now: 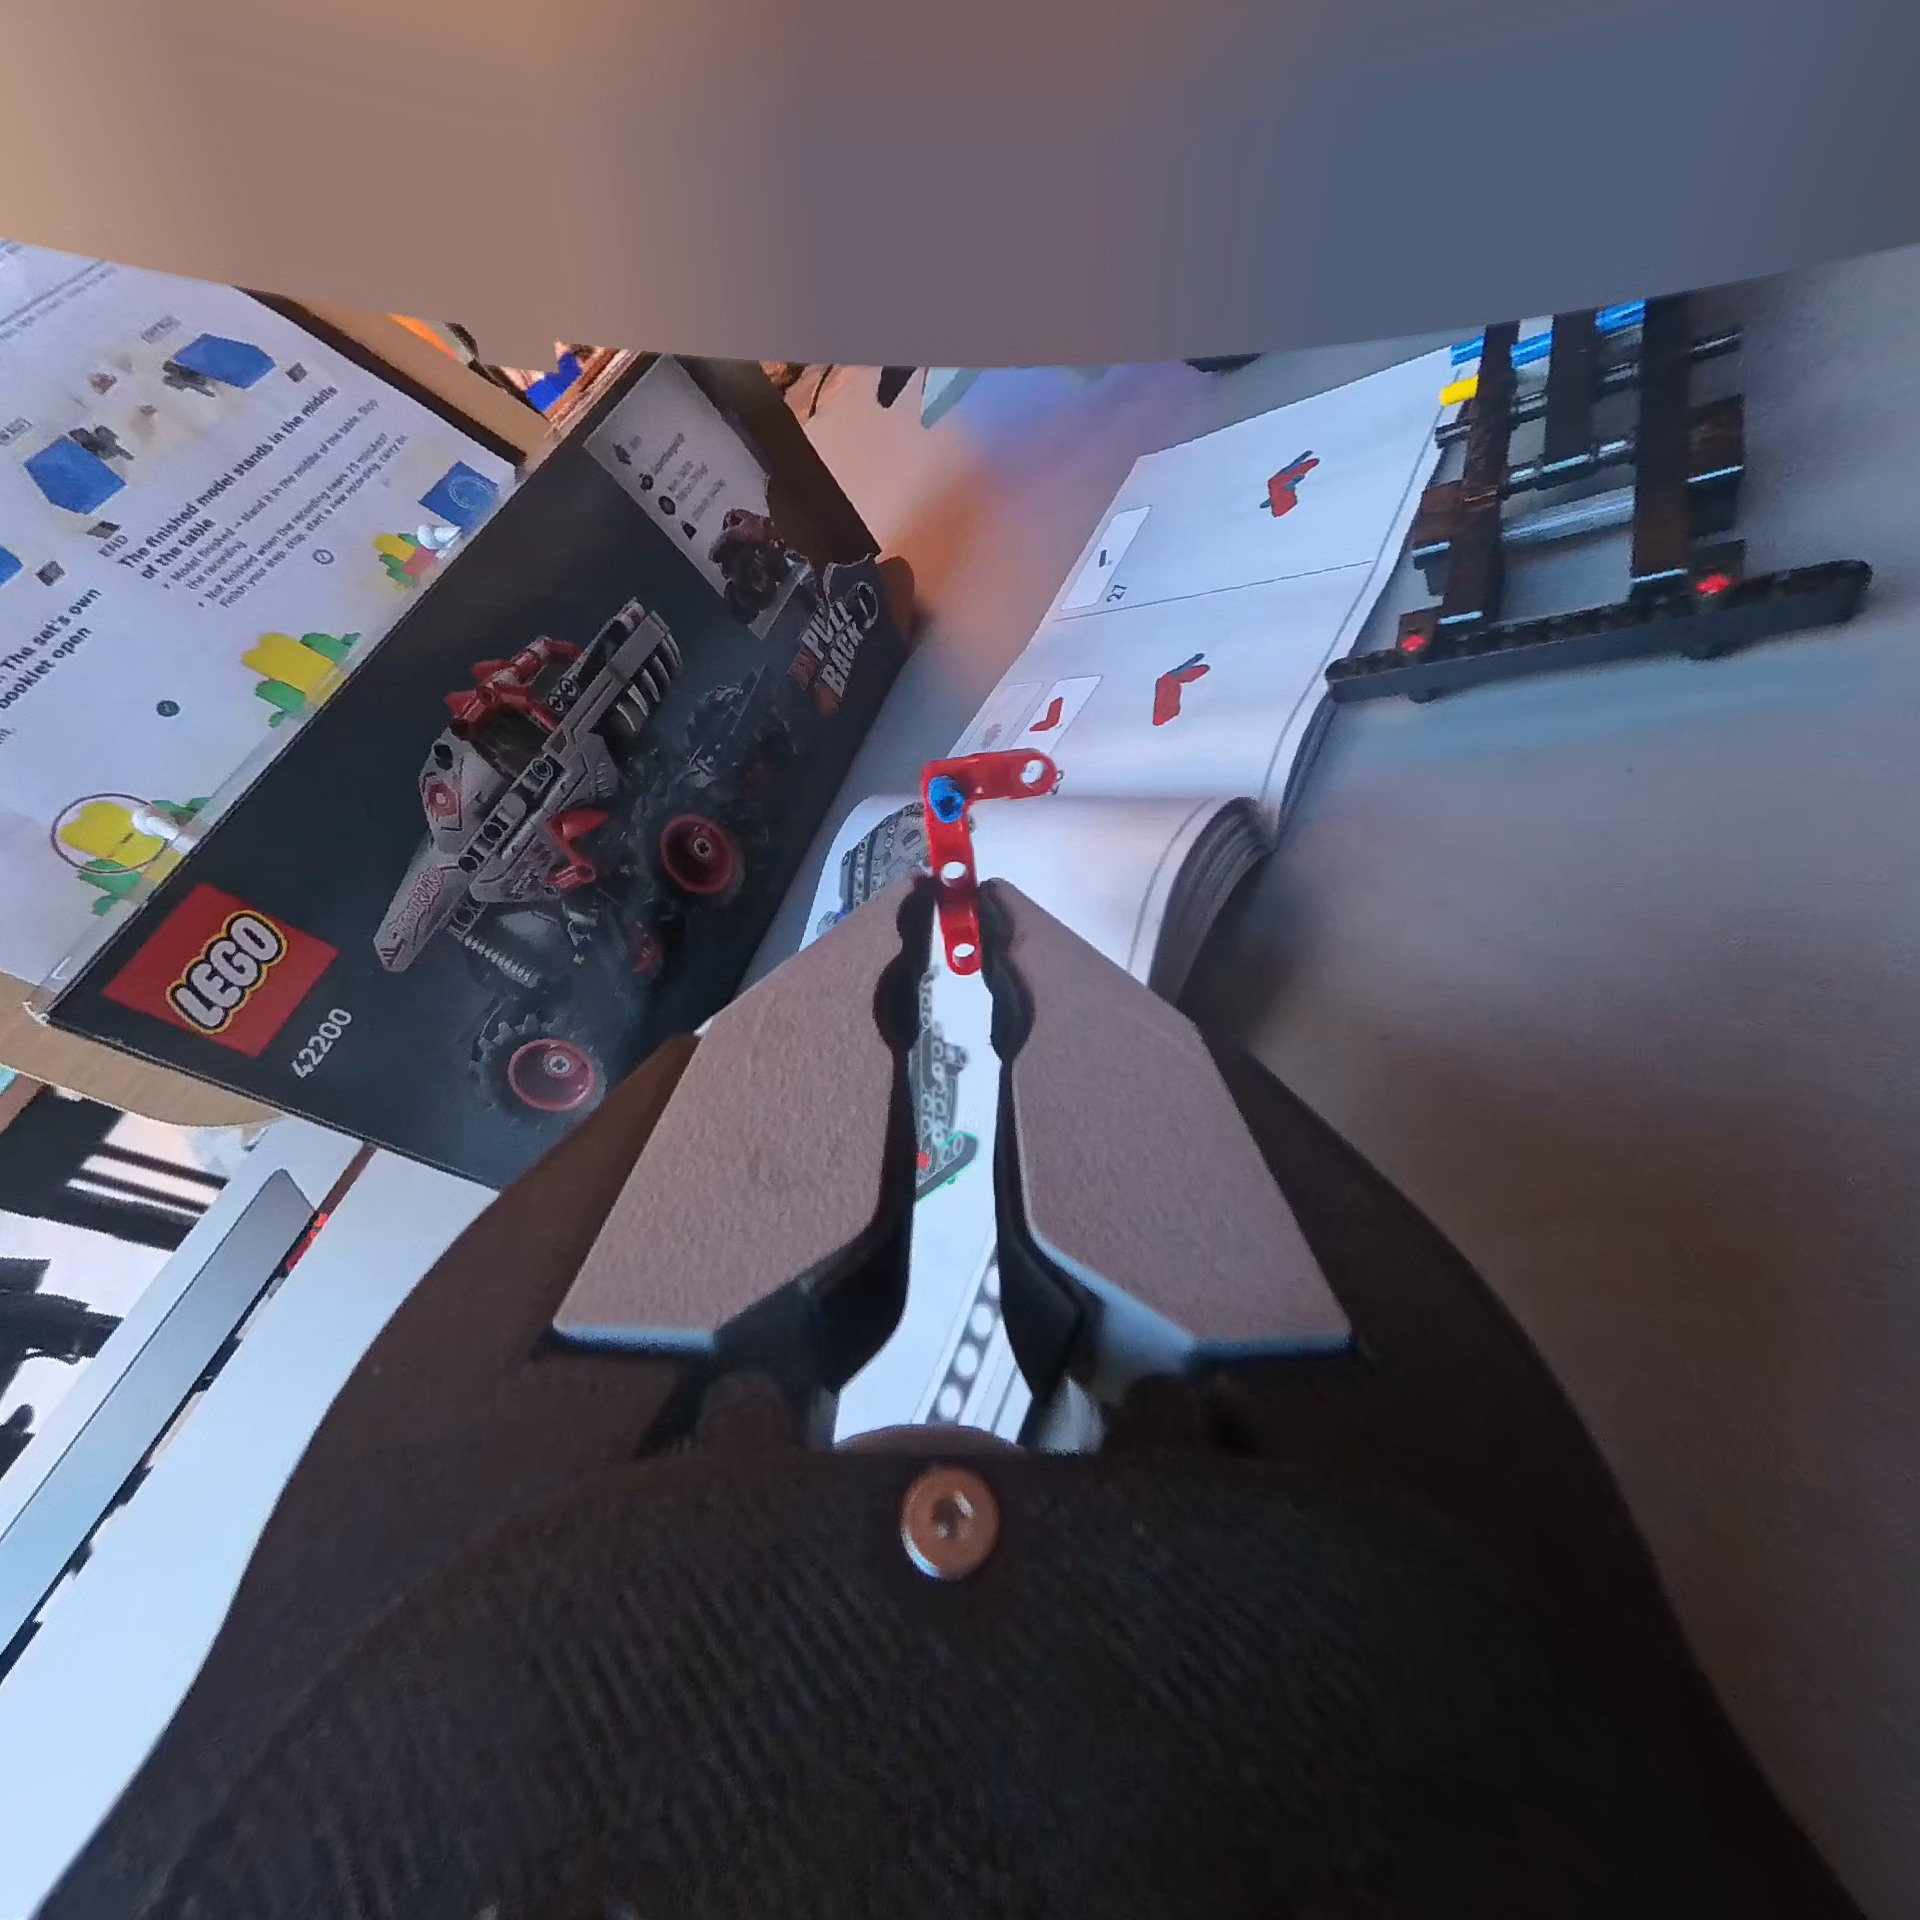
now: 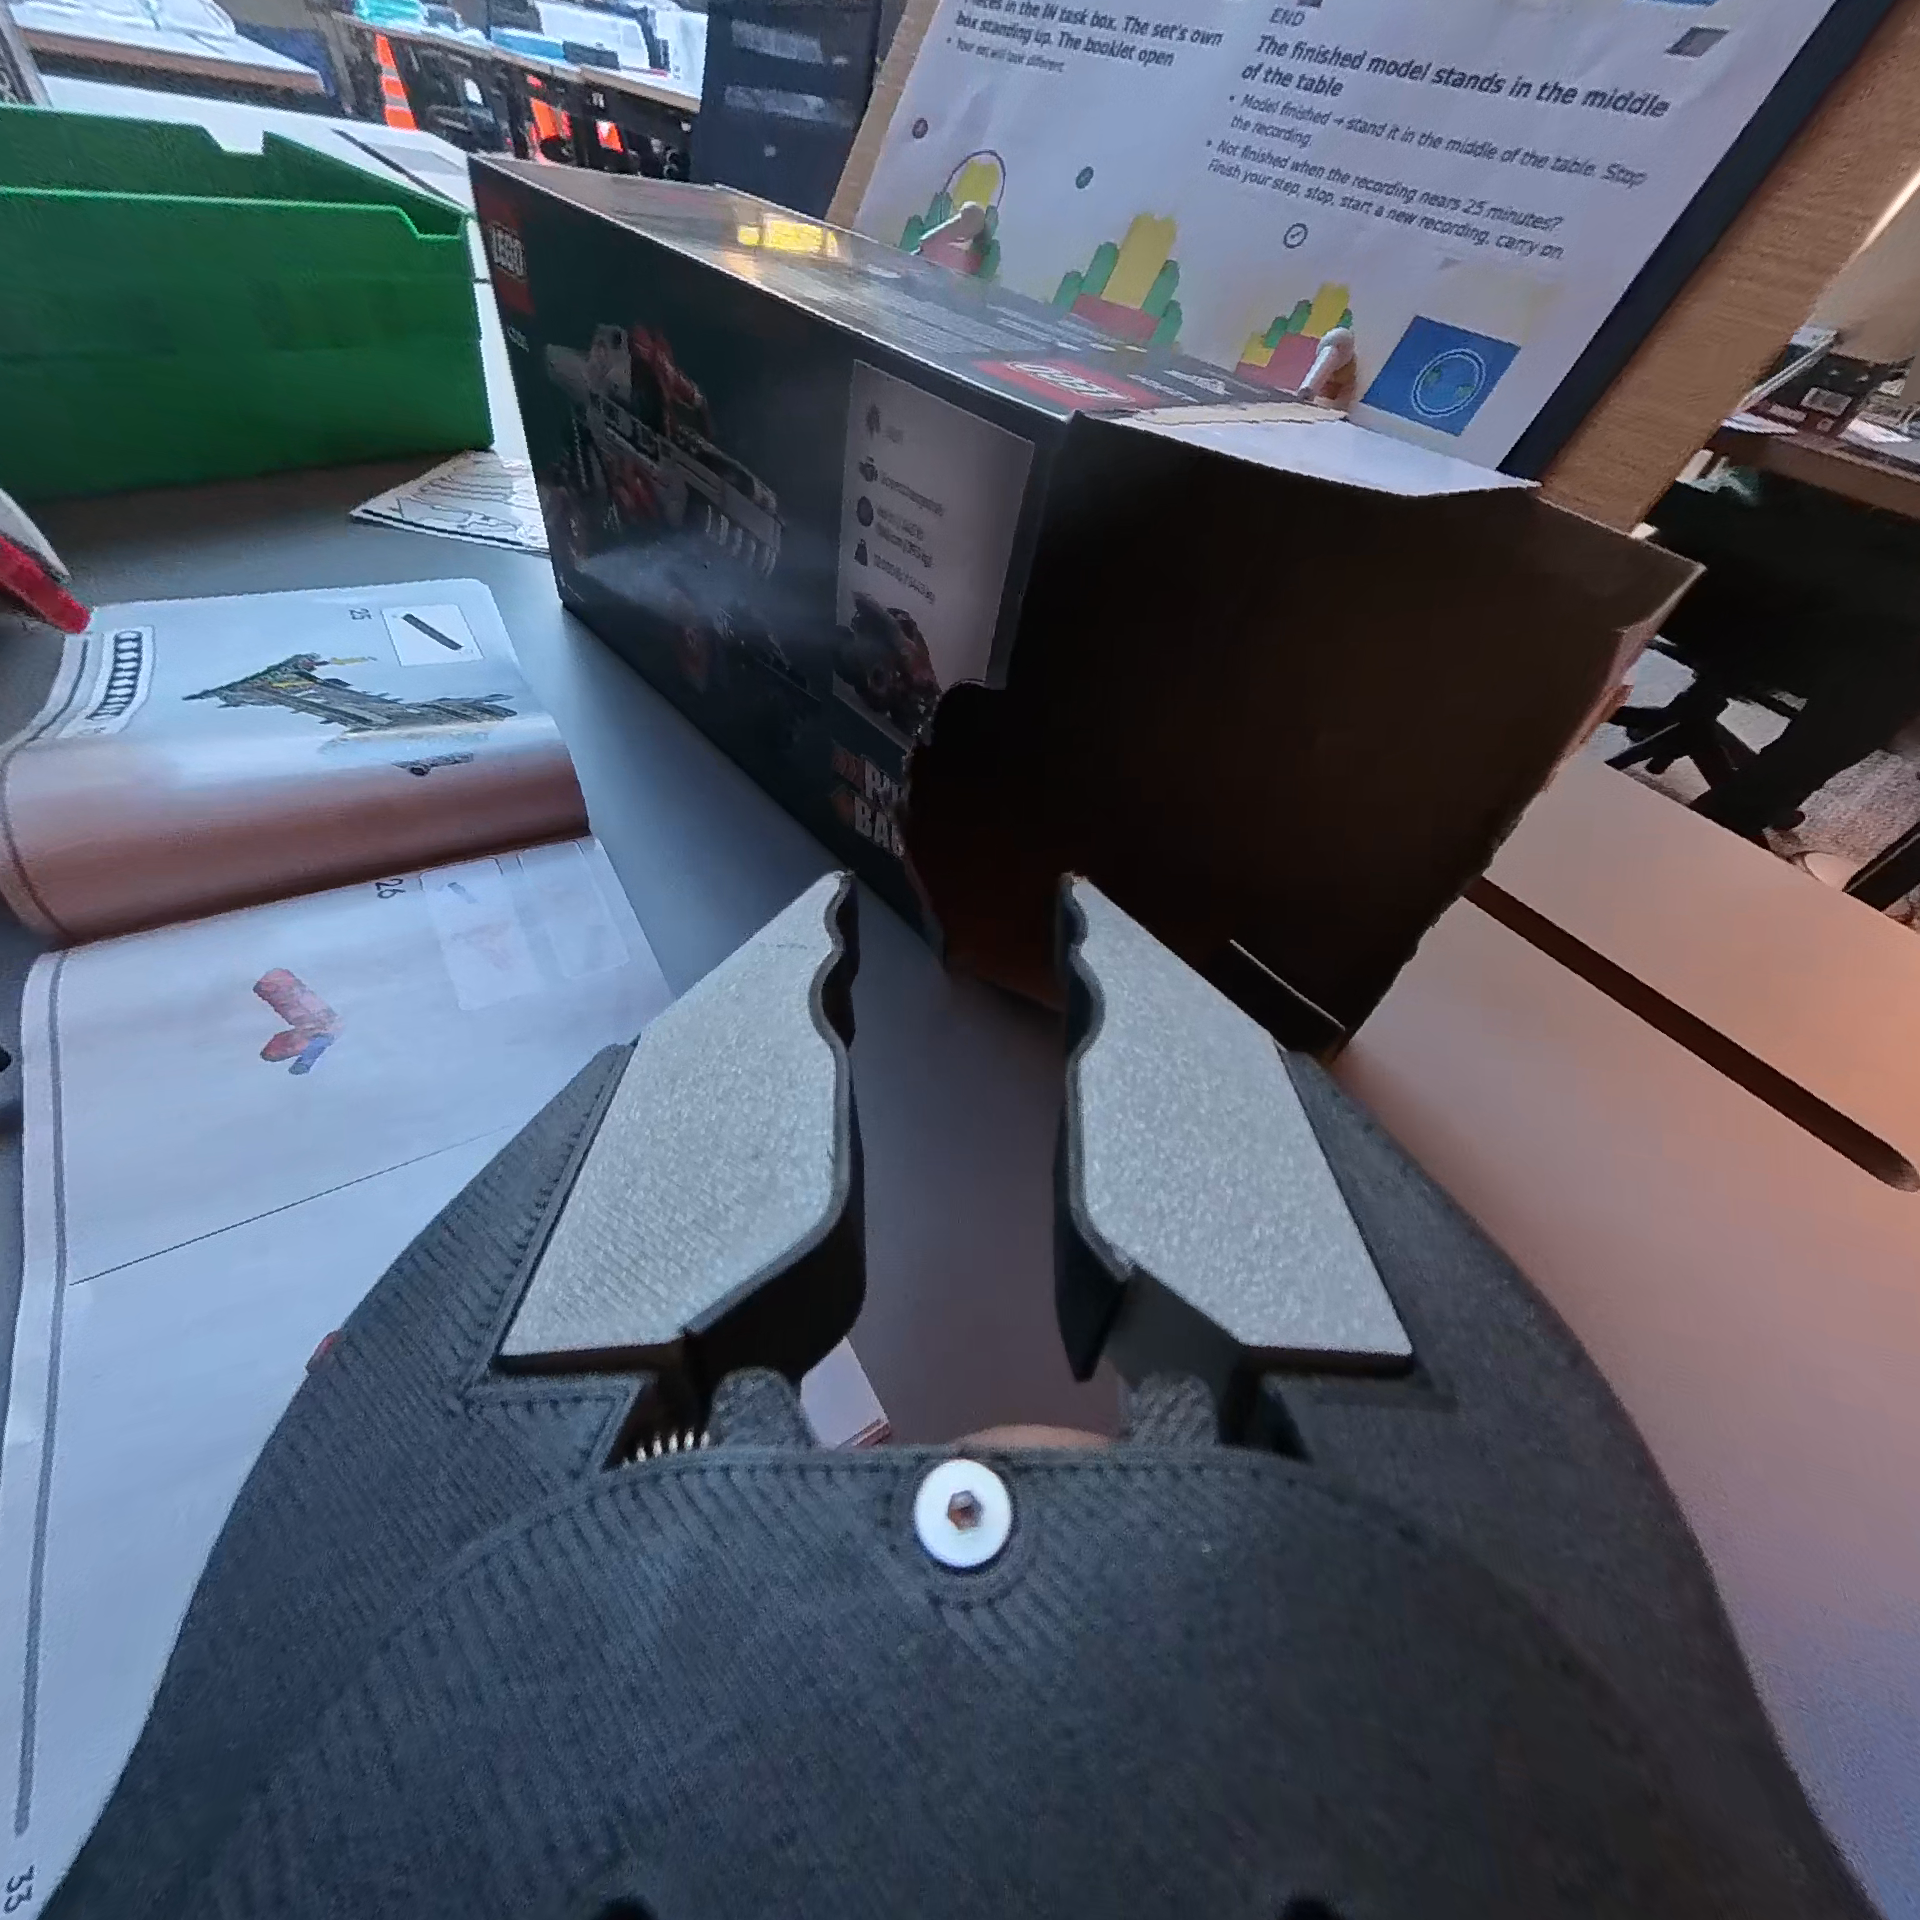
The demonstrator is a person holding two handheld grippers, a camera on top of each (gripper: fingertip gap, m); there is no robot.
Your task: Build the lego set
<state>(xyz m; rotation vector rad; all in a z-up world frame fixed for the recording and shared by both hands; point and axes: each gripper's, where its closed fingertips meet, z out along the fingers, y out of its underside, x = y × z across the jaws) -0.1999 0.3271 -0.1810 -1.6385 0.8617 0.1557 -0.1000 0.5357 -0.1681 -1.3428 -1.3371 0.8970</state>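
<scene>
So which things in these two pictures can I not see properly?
- Lower end of the red angled piece: left wrist view, hidden between the left gripper fingers.
- Dark frame assembly: left wrist view, blurred, cut by the top patch.
- Green bin: right wrist view, cut by the left edge, contents hidden.
- Right gripper: open, empty.
</scene>
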